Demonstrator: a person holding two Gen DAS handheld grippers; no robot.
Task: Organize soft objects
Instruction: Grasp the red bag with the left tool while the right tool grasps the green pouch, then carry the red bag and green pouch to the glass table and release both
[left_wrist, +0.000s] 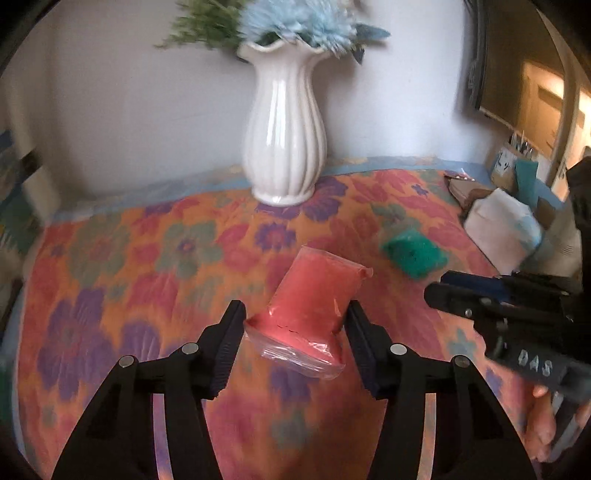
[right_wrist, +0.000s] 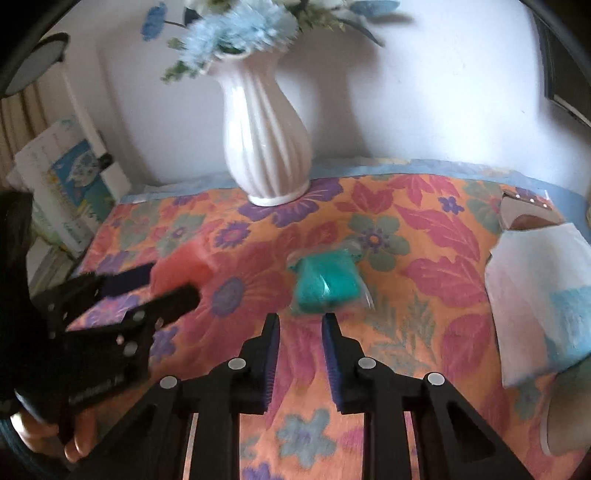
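On the orange flowered tablecloth, before the white ribbed vase at its back edge, the left gripper clamps the red-filled plastic pouch mid-cloth, while the right gripper, narrowed and empty, faces the green-filled pouch; sorting looks barely begun.

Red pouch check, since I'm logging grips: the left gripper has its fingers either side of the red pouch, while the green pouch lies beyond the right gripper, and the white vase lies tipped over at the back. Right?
One slip: the white vase stands upright, as the left wrist view shows. The left gripper does flank the red pouch, and the green pouch lies beyond the right gripper.
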